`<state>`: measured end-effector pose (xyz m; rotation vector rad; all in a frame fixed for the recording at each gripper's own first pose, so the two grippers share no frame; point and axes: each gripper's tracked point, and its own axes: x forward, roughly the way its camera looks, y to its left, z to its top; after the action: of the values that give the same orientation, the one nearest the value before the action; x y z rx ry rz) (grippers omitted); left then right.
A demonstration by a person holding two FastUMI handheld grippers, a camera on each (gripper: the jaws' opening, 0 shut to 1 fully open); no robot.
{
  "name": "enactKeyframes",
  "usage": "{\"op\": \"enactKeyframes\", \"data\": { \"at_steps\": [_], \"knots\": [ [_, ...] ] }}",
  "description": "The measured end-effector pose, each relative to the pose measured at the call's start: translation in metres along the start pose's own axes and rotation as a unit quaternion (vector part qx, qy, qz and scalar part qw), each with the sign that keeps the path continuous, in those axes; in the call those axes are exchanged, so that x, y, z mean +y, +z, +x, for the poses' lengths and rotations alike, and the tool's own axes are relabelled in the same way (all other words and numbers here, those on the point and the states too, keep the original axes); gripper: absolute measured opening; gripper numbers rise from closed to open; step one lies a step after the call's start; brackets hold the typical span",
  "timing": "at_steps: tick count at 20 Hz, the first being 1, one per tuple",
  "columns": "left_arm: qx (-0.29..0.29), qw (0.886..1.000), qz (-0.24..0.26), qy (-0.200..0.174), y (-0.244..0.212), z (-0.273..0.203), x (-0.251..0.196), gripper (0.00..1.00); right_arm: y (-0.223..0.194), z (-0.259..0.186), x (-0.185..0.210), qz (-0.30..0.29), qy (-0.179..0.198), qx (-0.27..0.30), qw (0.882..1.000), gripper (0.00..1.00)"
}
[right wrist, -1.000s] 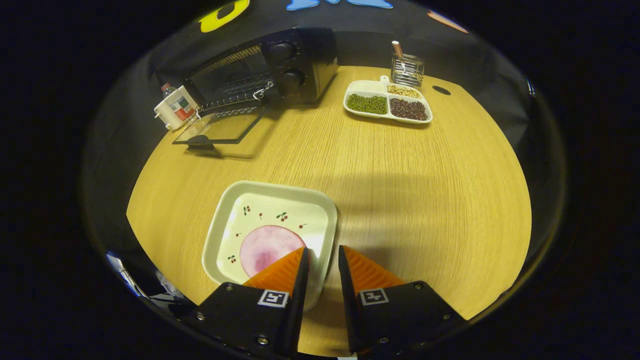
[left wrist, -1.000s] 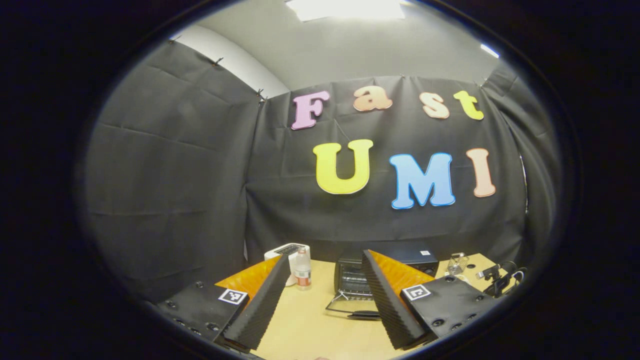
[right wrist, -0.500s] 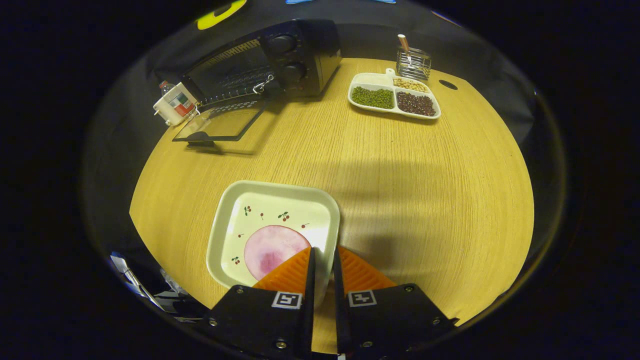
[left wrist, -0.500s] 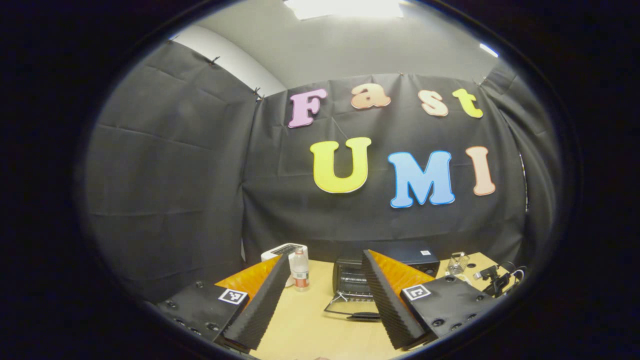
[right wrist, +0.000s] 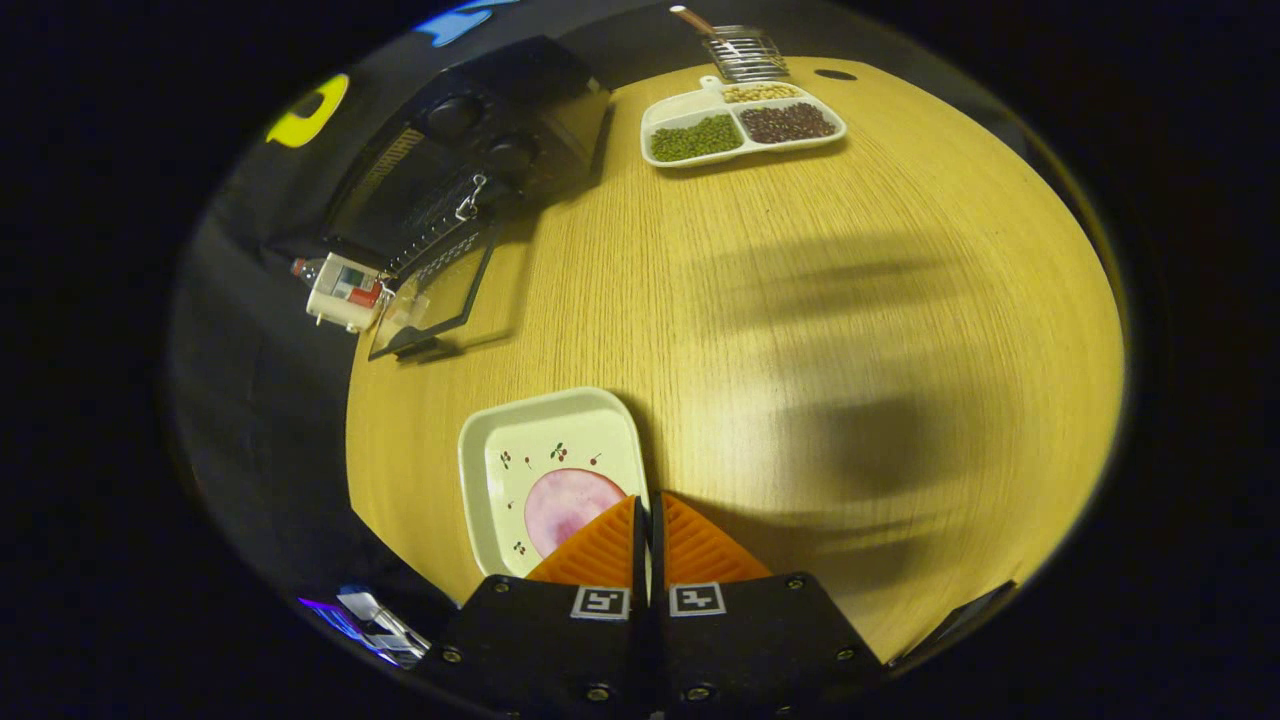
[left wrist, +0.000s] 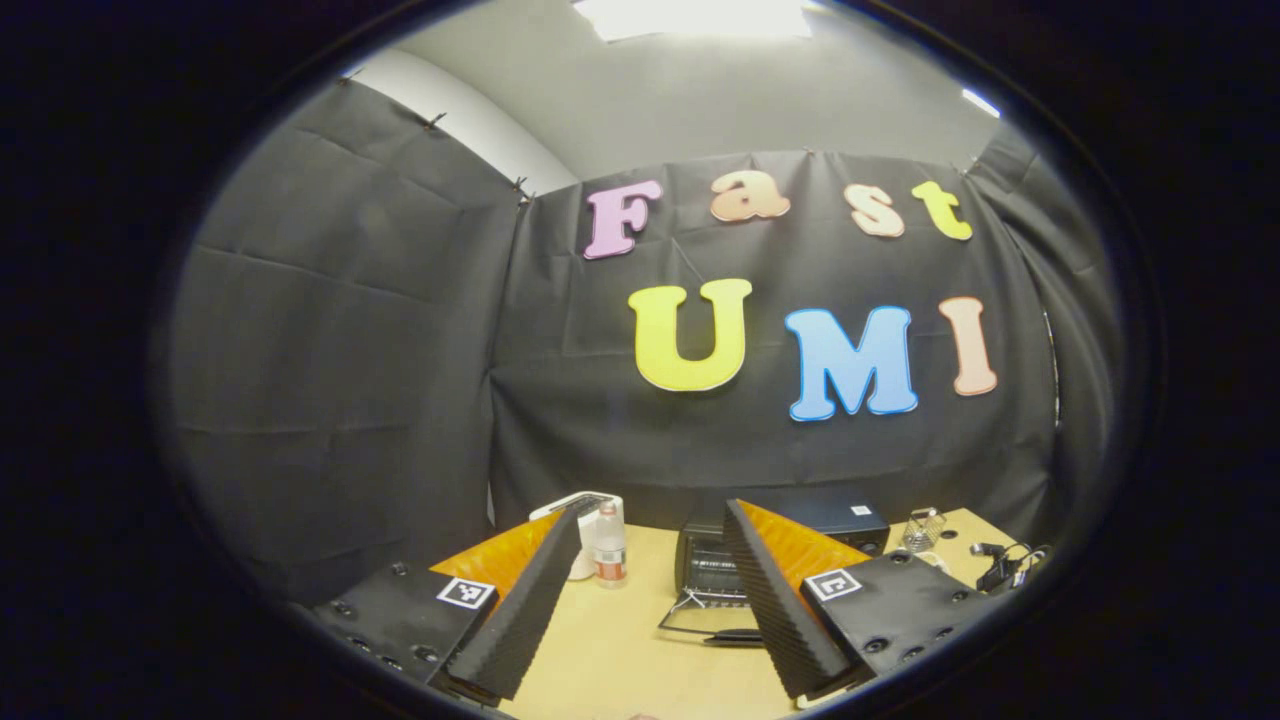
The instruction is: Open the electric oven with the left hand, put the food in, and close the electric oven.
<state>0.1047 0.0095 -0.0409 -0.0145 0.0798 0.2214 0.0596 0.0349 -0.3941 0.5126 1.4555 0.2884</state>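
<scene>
My right gripper point(right wrist: 645, 505) is shut on the near right rim of a square white plate point(right wrist: 520, 420). A round pink slice of food point(right wrist: 570, 500) lies on the plate. The plate appears raised off the wooden table point(right wrist: 800, 300). The black electric oven point(right wrist: 450, 150) stands at the far left of the right gripper view, its glass door point(right wrist: 435, 300) folded down flat. My left gripper point(left wrist: 652, 512) hangs open with nothing between its fingers, high and well back from the oven point(left wrist: 850, 520), whose door point(left wrist: 700, 625) lies down on the table.
A white divided tray point(right wrist: 740, 155) of green, dark and pale beans sits at the far side, with a wire holder point(right wrist: 745, 50) behind it. A white toaster point(right wrist: 345, 290) and a small bottle point(left wrist: 608, 545) stand left of the oven. Cables point(left wrist: 1005, 570) lie at the table's right edge.
My right gripper went from nearly shut around the plate's rim to shut on it, then rose and turned with the plate. The left gripper barely drifted and stayed open.
</scene>
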Motion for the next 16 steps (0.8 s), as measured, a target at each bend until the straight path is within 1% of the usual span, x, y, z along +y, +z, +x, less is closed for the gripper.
{"op": "enactKeyframes", "data": {
  "at_steps": [2,3,4,5,6,7,9,10,11,15,16],
  "knots": [
    [-0.003,1.0,-0.001,0.0,0.002,0.003,0.004,1.0,0.002,-0.001,0.007,0.024,0.02,-0.004,1.0,0.01],
    [-0.003,1.0,0.0,-0.001,0.002,0.004,0.004,0.9,0.003,-0.003,0.01,0.03,0.026,-0.005,0.999,0.0],
    [-0.002,1.0,0.0,-0.003,0.001,0.006,0.004,1.0,0.005,-0.004,0.012,0.034,0.028,-0.01,0.999,0.0],
    [-0.002,1.0,-0.001,-0.006,0.0,0.007,0.004,1.0,0.005,-0.006,0.014,0.036,0.031,-0.01,0.999,0.01],
    [-0.001,1.0,-0.002,-0.009,-0.001,0.009,0.003,0.97,0.004,-0.007,0.016,0.038,0.034,-0.011,0.999,0.01],
    [-0.001,1.0,-0.003,-0.012,-0.001,0.011,0.002,1.0,0.004,-0.01,0.019,0.038,0.039,-0.011,0.998,0.01],
    [0.0,1.0,-0.003,-0.016,-0.003,0.015,0.002,1.0,0.001,-0.011,0.026,0.037,0.048,-0.012,0.998,0.01],
    [0.0,1.0,-0.004,-0.018,-0.002,0.017,0.001,0.97,0.0,-0.013,0.031,0.04,0.055,-0.011,0.998,0.01],
    [0.0,1.0,-0.004,-0.02,-0.001,0.018,0.001,1.0,0.001,-0.014,0.036,0.044,0.063,-0.012,0.997,0.0],
    [-0.001,1.0,-0.008,-0.026,-0.003,0.023,0.005,1.0,0.002,-0.018,0.061,0.065,0.093,-0.014,0.993,0.0],
    [-0.001,1.0,-0.008,-0.027,-0.003,0.025,0.006,0.97,0.003,-0.019,0.067,0.07,0.099,-0.016,0.992,0.01]
  ]
}}
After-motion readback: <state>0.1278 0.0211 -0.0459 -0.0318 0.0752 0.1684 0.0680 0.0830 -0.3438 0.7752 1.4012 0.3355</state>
